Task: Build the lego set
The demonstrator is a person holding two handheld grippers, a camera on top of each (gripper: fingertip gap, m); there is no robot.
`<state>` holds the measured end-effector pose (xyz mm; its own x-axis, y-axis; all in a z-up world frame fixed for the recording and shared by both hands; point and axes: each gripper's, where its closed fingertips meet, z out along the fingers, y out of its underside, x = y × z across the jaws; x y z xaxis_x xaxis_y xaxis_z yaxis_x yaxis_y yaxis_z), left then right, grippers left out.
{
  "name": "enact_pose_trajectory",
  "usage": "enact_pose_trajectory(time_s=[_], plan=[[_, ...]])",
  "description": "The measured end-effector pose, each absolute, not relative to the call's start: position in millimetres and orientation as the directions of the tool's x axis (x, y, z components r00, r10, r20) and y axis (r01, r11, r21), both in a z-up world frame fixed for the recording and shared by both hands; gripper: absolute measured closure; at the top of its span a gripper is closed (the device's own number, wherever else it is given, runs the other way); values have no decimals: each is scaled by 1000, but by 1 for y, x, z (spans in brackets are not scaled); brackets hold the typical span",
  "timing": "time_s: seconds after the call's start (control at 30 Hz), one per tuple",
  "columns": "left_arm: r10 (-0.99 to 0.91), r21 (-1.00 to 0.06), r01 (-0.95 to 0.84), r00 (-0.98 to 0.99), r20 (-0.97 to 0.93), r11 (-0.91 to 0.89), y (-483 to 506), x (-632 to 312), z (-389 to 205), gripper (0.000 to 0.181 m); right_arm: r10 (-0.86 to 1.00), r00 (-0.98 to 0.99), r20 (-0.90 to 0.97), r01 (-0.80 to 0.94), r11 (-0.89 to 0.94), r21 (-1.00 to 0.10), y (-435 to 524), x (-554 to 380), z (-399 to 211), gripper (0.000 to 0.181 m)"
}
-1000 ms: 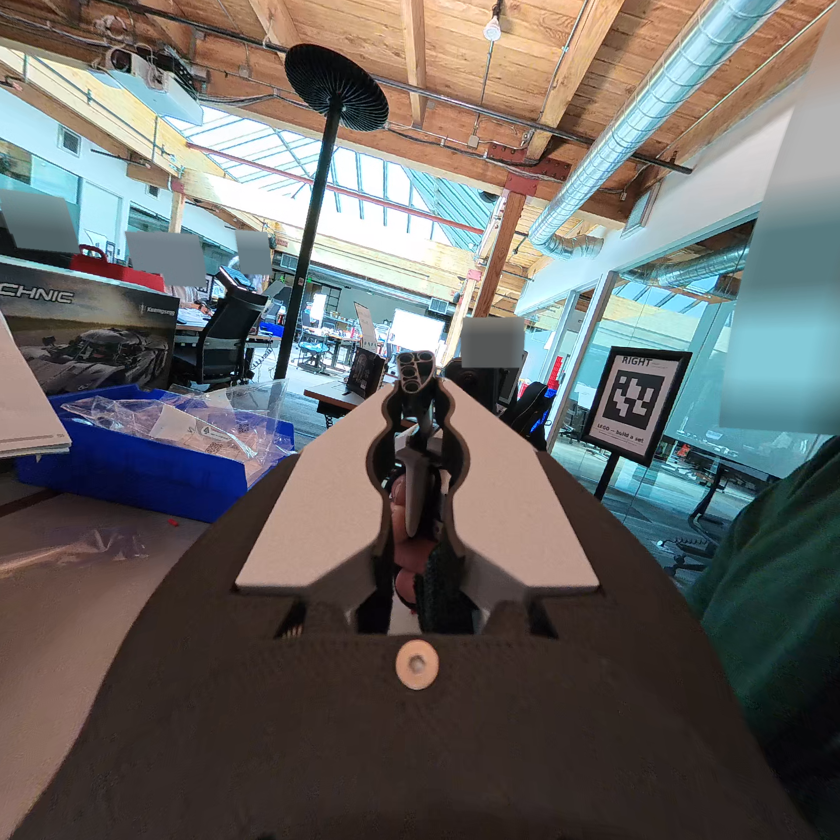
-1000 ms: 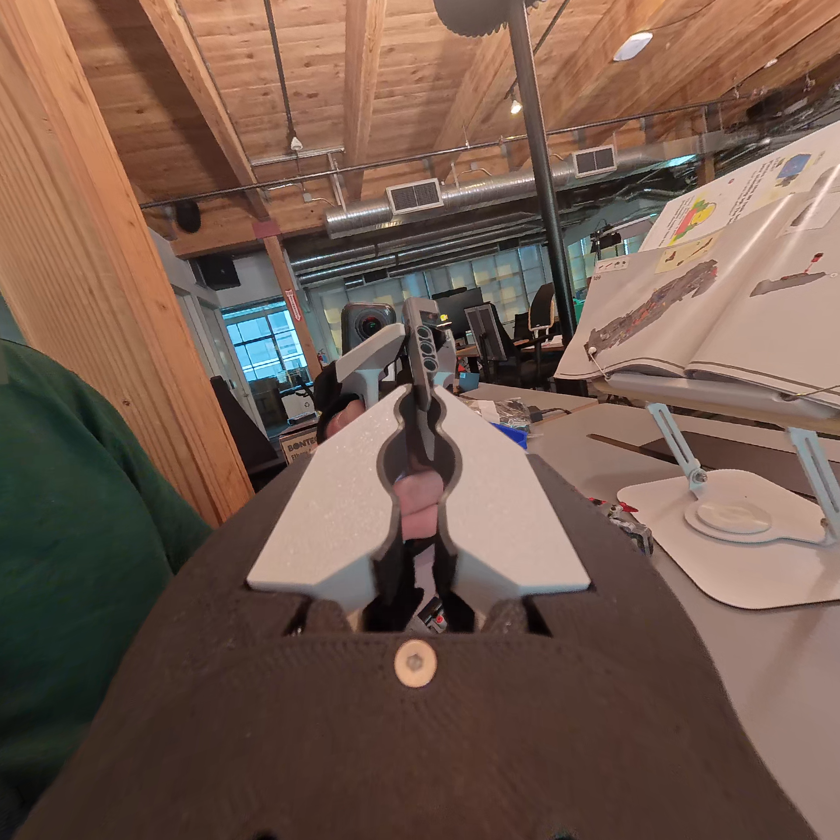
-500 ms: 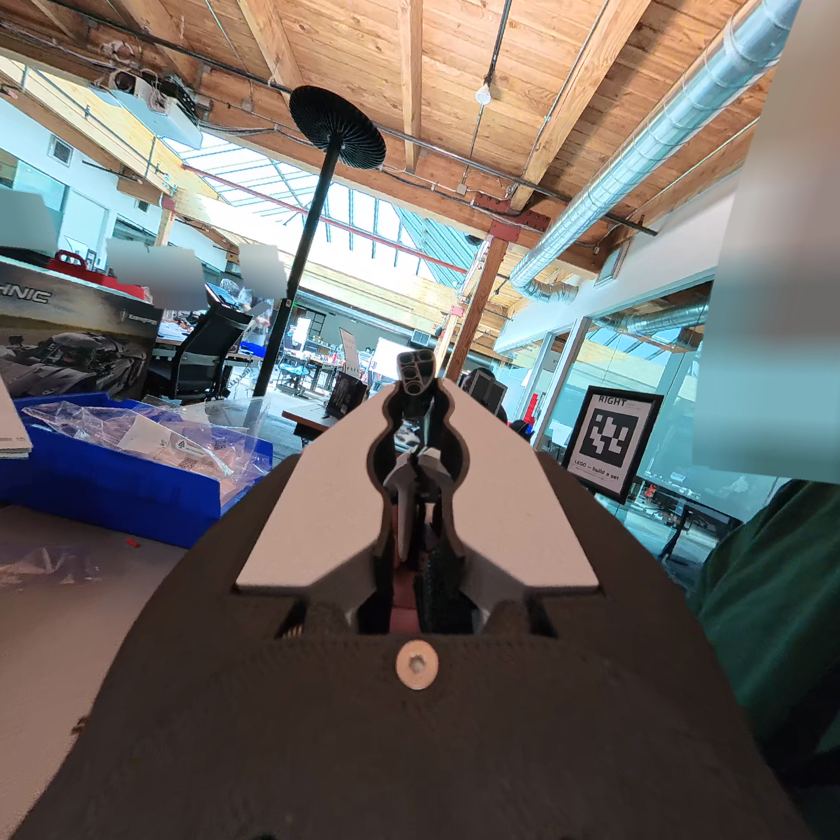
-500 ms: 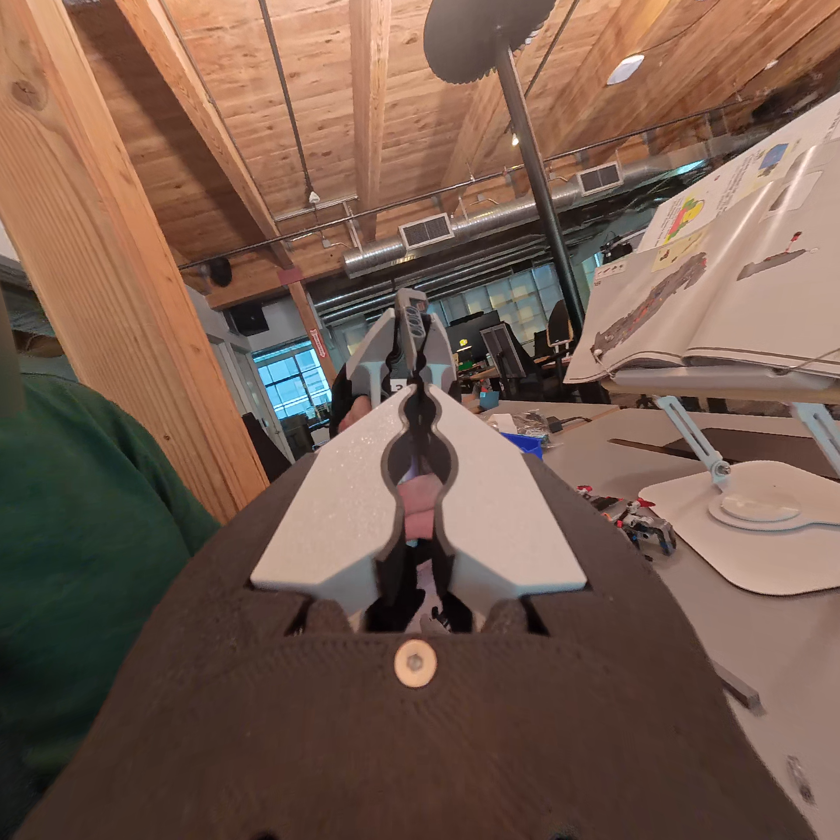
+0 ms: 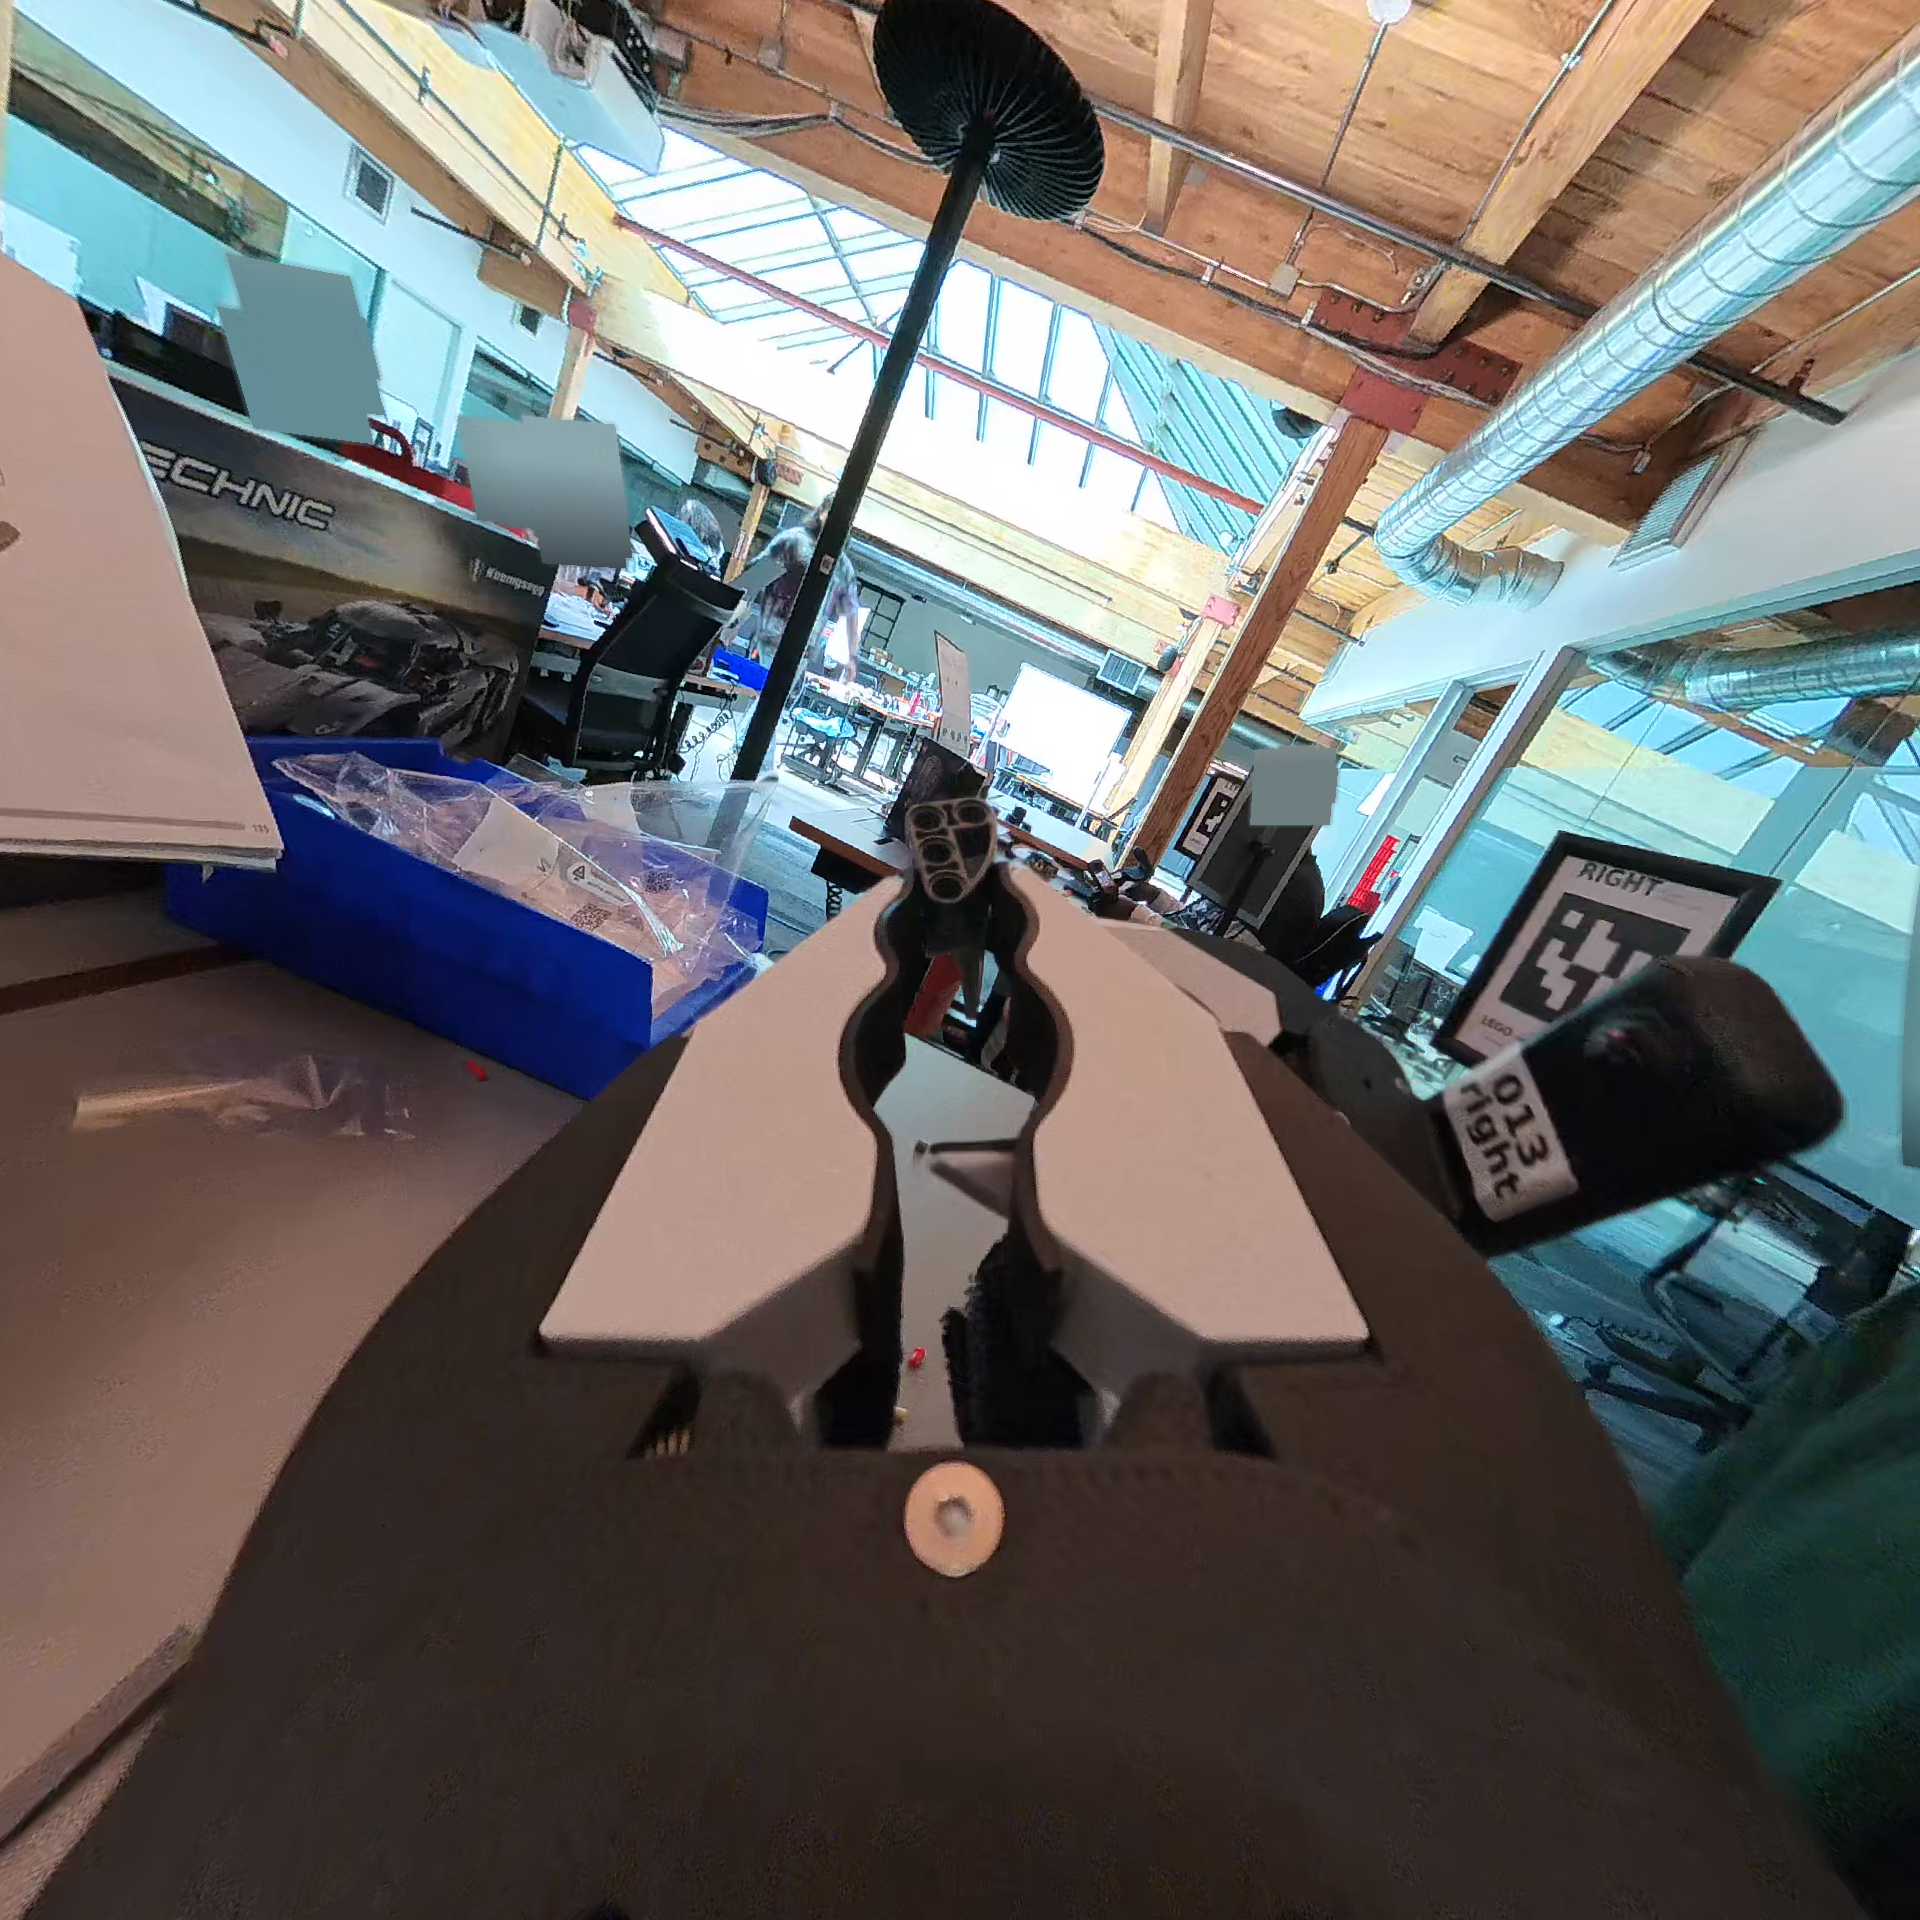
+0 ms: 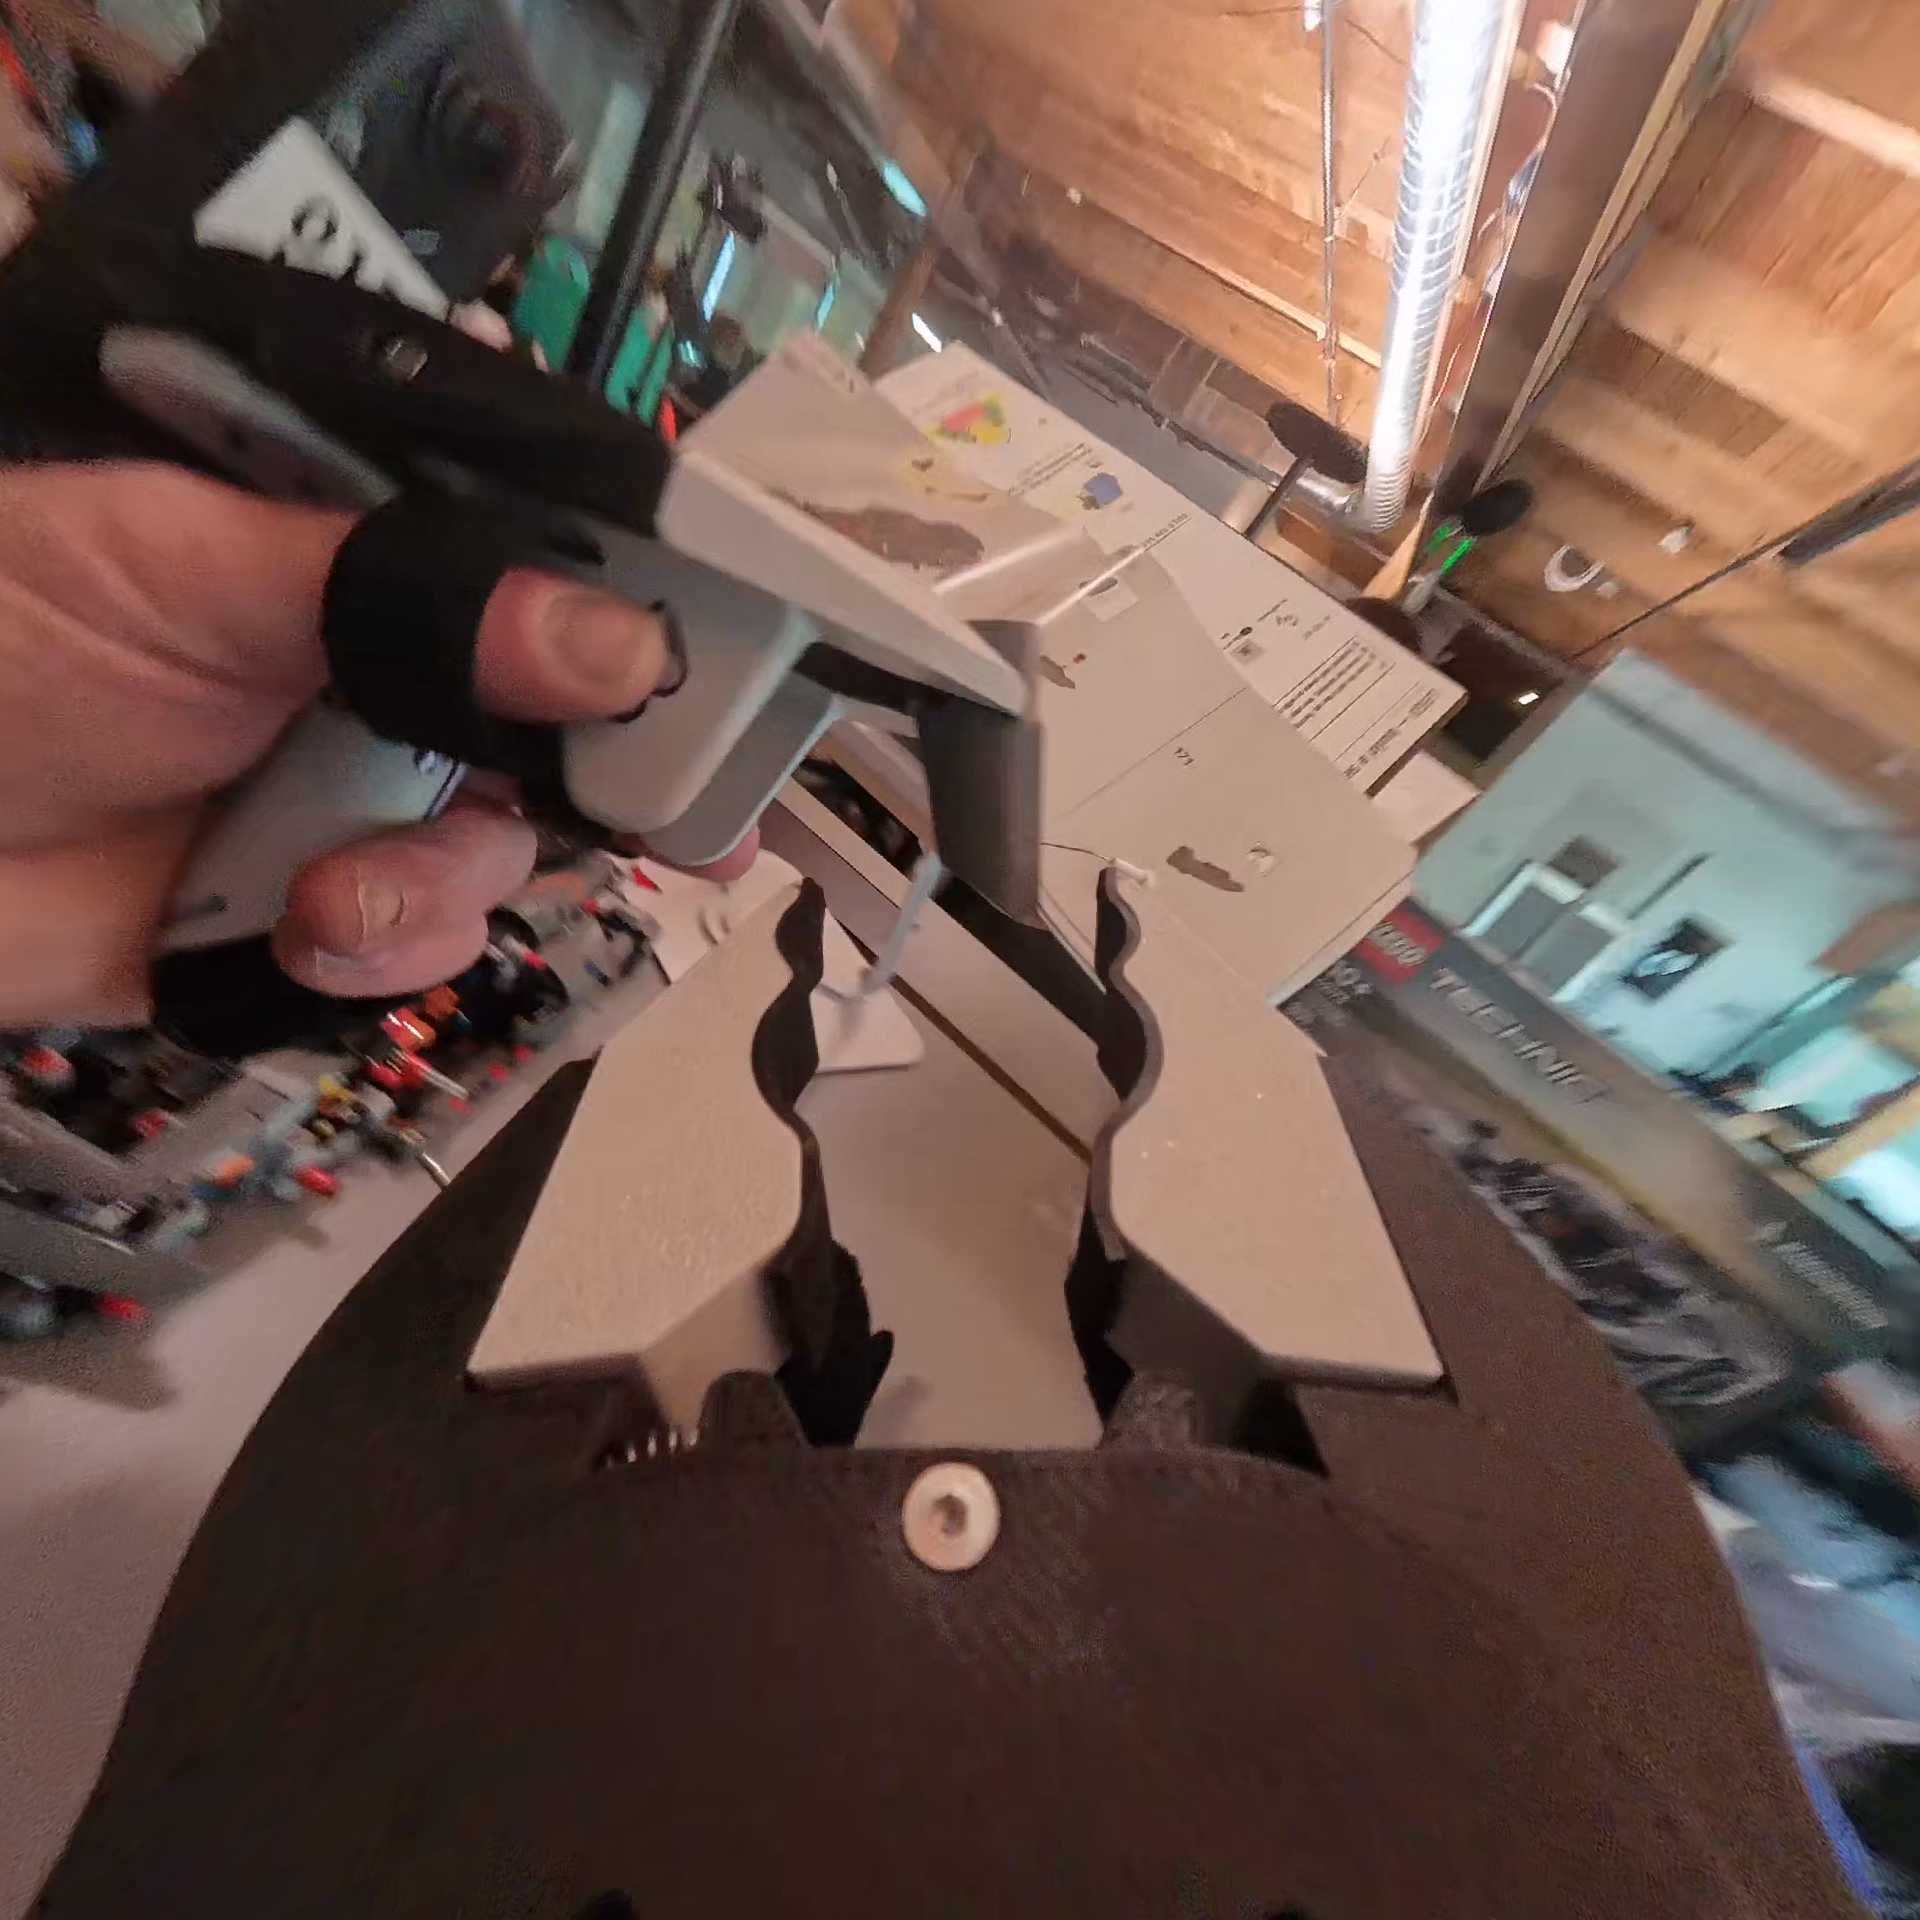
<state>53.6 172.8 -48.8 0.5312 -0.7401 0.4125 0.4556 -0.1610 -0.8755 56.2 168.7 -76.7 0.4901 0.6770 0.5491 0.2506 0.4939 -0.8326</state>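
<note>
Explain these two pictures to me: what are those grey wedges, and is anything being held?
No robot here: a person holds a two-finger claw tool in each hand, each with a camera looking along its fingers. One picture is from the left claw, shut on a dark Lego piece. The other is from the right claw, open and empty. On the table: a blue bin of plastic bags, an instruction book on a stand, loose Lego parts.

My right gripper [image 6: 951, 914] gapes empty; left gripper [image 6: 831, 582] crowds just ahead-left, instruction book [image 6: 1226, 748] blocks behind.
</note>
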Motion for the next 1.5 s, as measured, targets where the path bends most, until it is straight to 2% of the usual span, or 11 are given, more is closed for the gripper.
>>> enact_pose_trajectory(time_s=[0.1, 0.2, 0.37, 0.53, 0.8, 0.97, 1.23, 1.5], plan=[[-723, -876, 450, 546, 424, -173, 176, 57, -53, 171, 579, 488, 653, 373, 538, -756, 172, 47, -84, 131], [-714, -885, 429, 561, 418, -181, 176, 58, -57, 171, 554, 510, 657, 389, 533, -752, 177, 50, -84, 144], [-695, -899, 398, 594, 405, -184, 175, 62, -64, 171, 521, 504, 689, 438, 533, -724, 179, 49, -86, 146], [-678, -910, 360, 619, 397, -205, 175, 60, -71, 171, 529, 485, 696, 466, 518, -718, 182, 50, -90, 160], [-665, -897, 367, 610, 431, -245, 175, 54, -80, 171, 587, 442, 678, 476, 487, -732, 181, 44, -100, 160], [-669, -909, 344, 622, 407, -234, 173, 52, -82, 171, 671, 437, 599, 417, 440, -796, 179, 41, -102, 161], [-700, -920, 329, 606, 378, -212, 169, 55, -79, 169, 843, 393, 368, 222, 301, -927, 174, 39, -103, 161], [-714, -954, 262, 640, 284, -144, 160, 58, -72, 164, 976, 218, 24, -54, 37, -998, 169, 43, -97, 162]])
